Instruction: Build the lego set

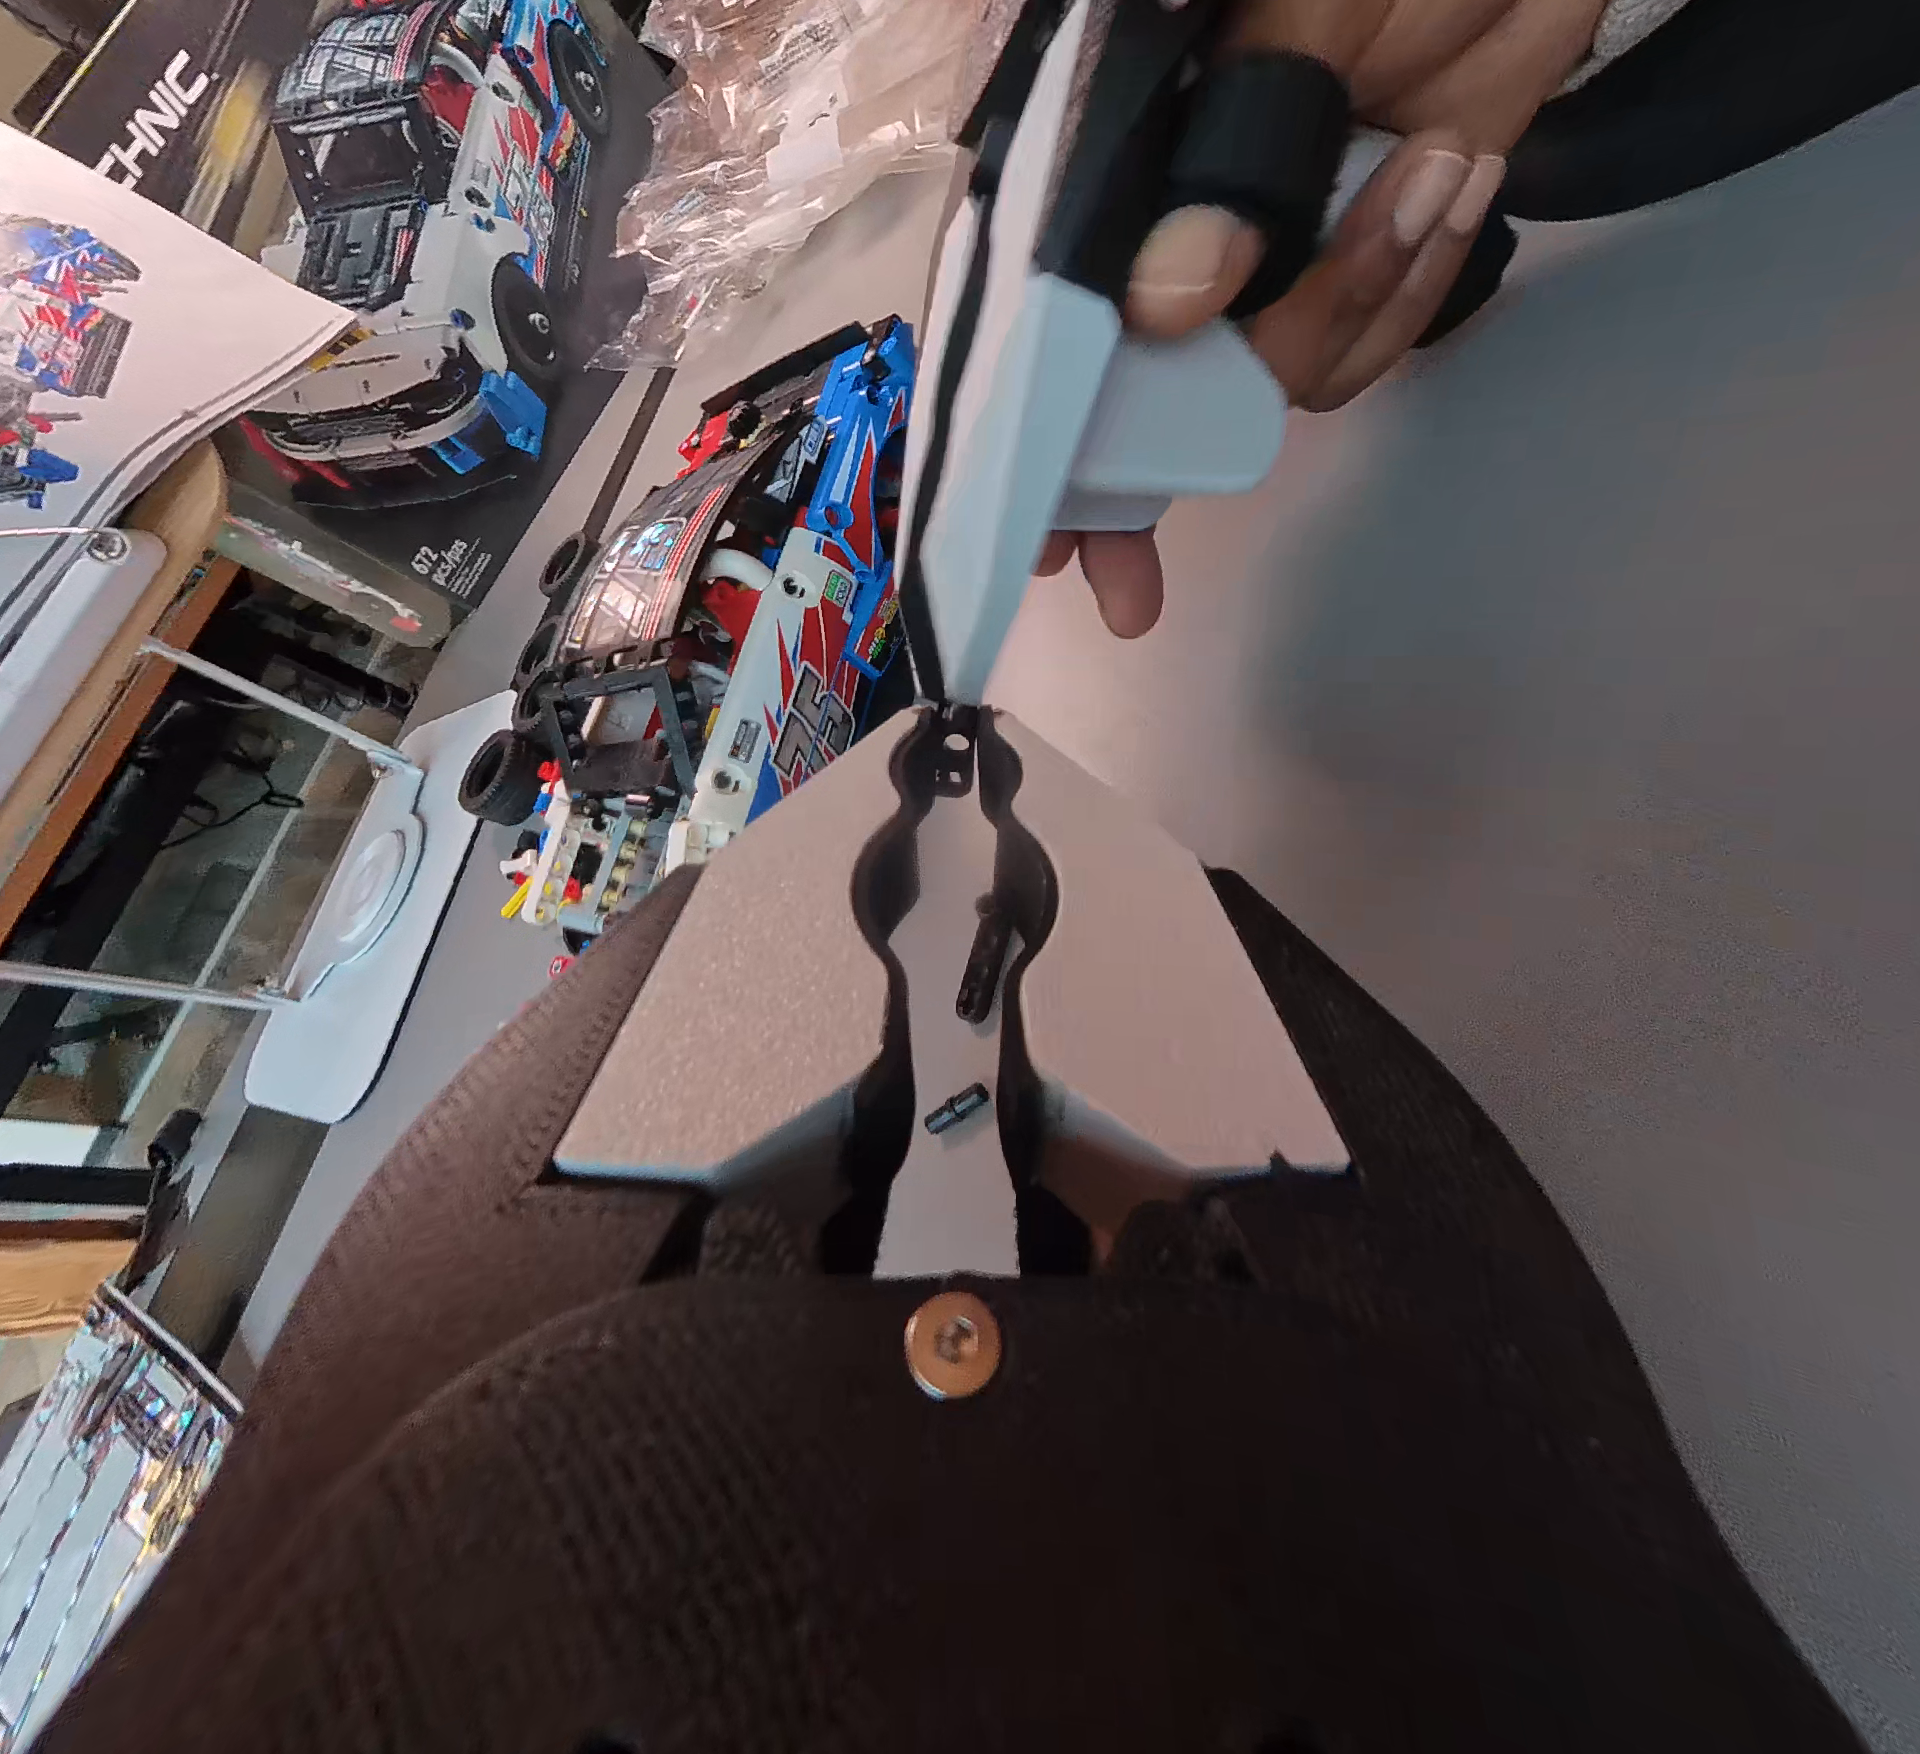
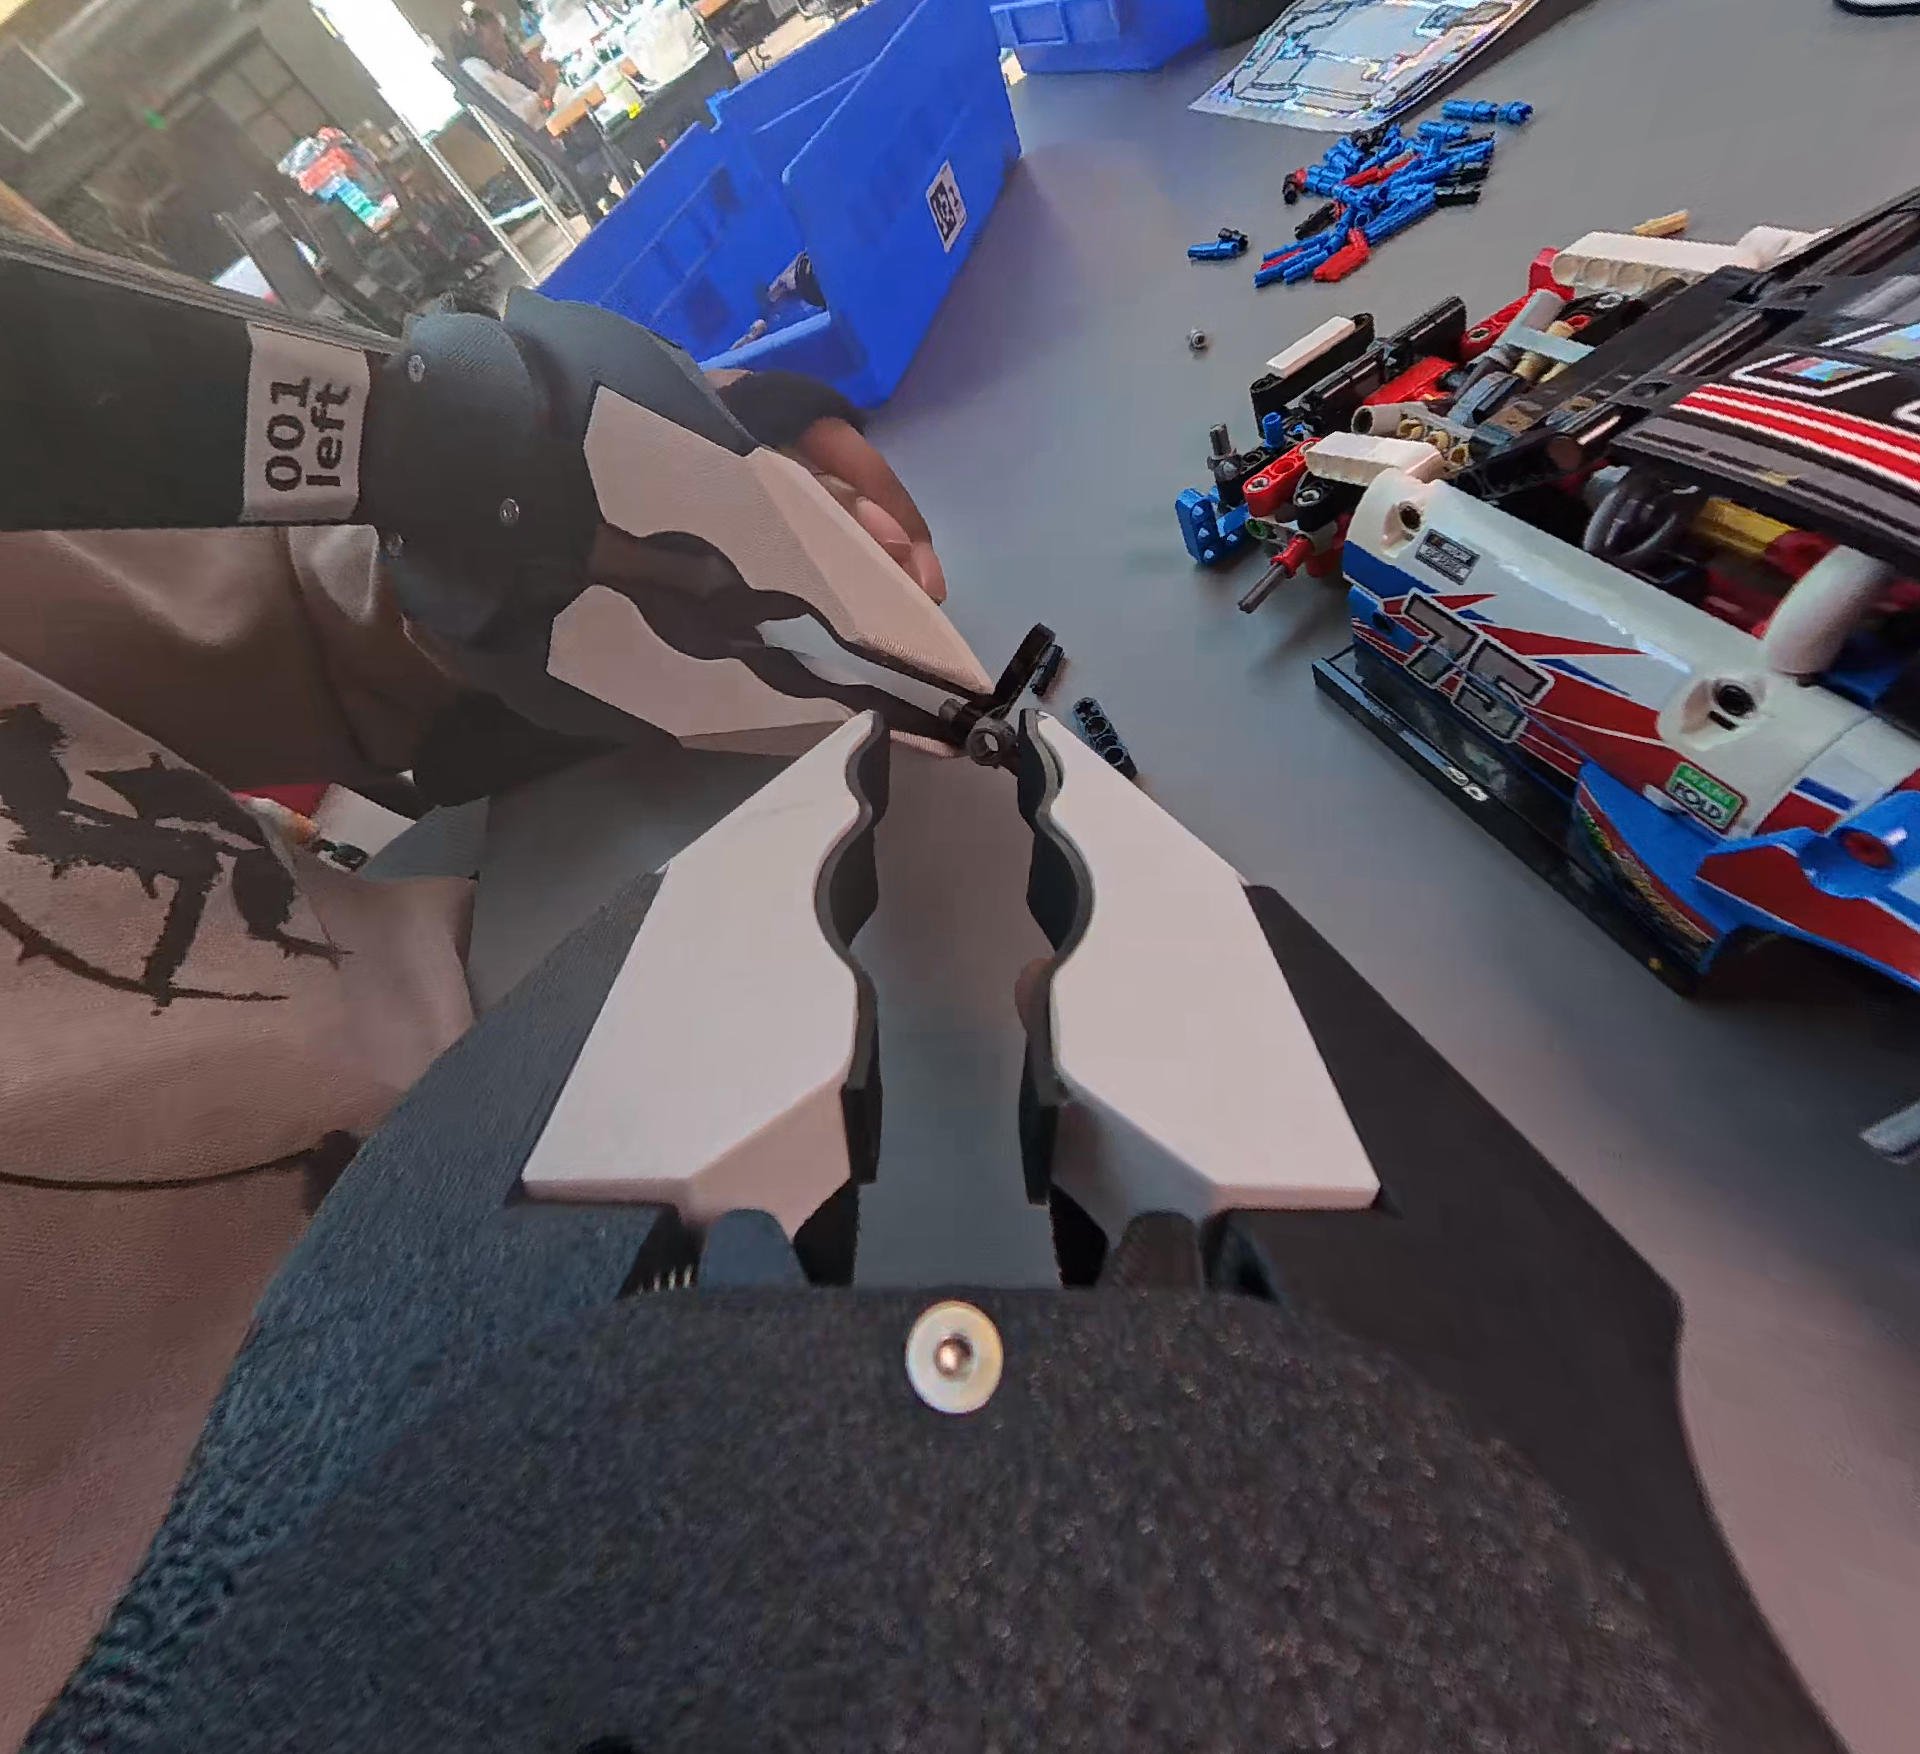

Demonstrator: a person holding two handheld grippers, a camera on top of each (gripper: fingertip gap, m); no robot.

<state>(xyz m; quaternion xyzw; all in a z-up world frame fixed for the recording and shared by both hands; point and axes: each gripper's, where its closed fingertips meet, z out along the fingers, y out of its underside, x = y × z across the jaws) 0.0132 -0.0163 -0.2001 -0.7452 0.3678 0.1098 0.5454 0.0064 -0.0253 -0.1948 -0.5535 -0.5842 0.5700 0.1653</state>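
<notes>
My left gripper (image 1: 951,730) is shut on a small black Technic piece (image 1: 953,748) at its very tips, just above the grey table. It enters the right wrist view (image 2: 971,702) from the left, where the piece (image 2: 995,736) is a black connector with a round hole and a curved arm. My right gripper (image 2: 956,728) meets it tip to tip, its jaws a narrow gap apart on either side of the piece; it also shows in the left wrist view (image 1: 935,691). The partly built race car (image 2: 1610,644) stands to the right and also shows in the left wrist view (image 1: 727,634).
A short black beam (image 2: 1101,733) and a black pin (image 2: 1049,665) lie beyond the tips. A pile of blue and red pins (image 2: 1382,187), blue bins (image 2: 883,177), the set's box (image 1: 416,198), plastic bags (image 1: 810,63), a booklet (image 1: 125,322) and its stand (image 1: 343,873) surround the car. The tips of both grippers are at nearly the same place.
</notes>
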